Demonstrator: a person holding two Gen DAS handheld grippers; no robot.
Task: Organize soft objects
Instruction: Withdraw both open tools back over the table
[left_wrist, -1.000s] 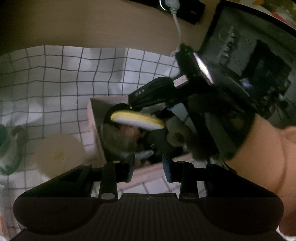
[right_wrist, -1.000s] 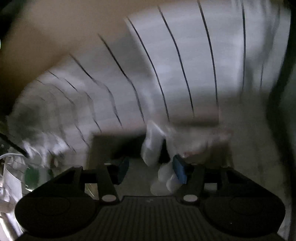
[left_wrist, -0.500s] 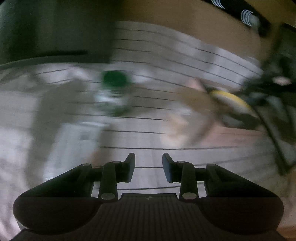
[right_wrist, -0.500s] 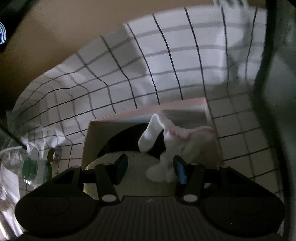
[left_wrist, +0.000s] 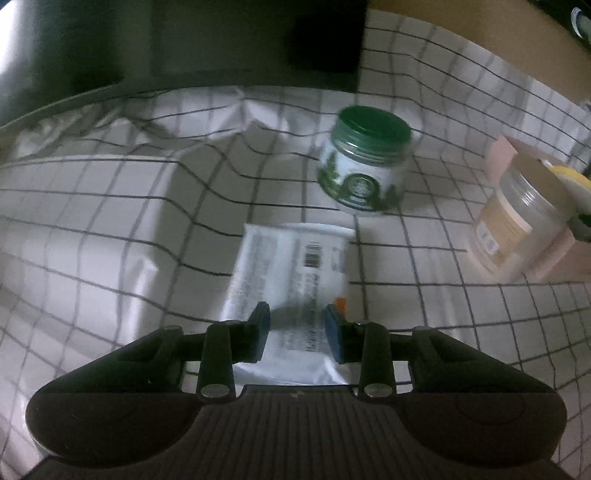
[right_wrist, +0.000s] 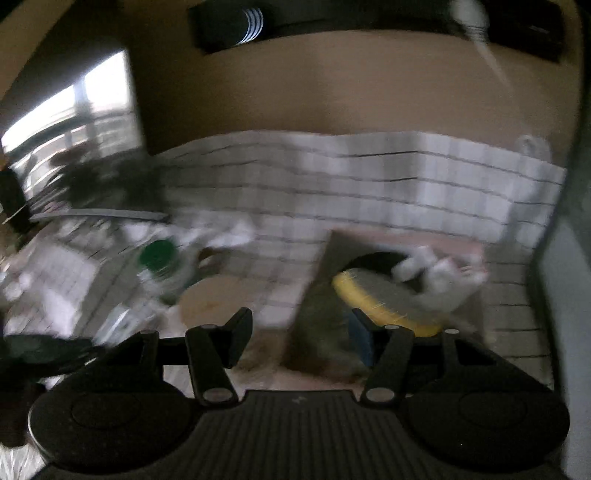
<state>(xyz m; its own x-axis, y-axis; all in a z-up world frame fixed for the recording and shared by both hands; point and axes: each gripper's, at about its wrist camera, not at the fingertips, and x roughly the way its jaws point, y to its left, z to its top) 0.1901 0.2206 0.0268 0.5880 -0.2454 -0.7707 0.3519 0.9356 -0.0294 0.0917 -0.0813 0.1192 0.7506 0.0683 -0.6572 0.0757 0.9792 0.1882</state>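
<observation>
A pink box (right_wrist: 369, 240) stands on the checked cloth and holds a white plush rabbit (right_wrist: 439, 273) and a yellow-rimmed round pad (right_wrist: 380, 295). My right gripper (right_wrist: 301, 334) is open and empty, raised just in front of the box. In the left wrist view the box (left_wrist: 554, 258) is at the far right with the yellow pad (left_wrist: 570, 177) showing. My left gripper (left_wrist: 297, 328) is open and empty, just above a flat white printed packet (left_wrist: 291, 266) on the cloth.
A green-lidded jar (left_wrist: 365, 162) stands behind the packet. A clear plastic tub (left_wrist: 513, 218) leans against the box. The checked cloth (left_wrist: 110, 221) is wrinkled over a raised block at left. A dark screen (left_wrist: 184, 37) stands at the back. A round beige lid (right_wrist: 210, 299) lies left of the box.
My left gripper swung left from the box to above the packet. My right gripper opened wider, let go of the white rabbit in the box and pulled back.
</observation>
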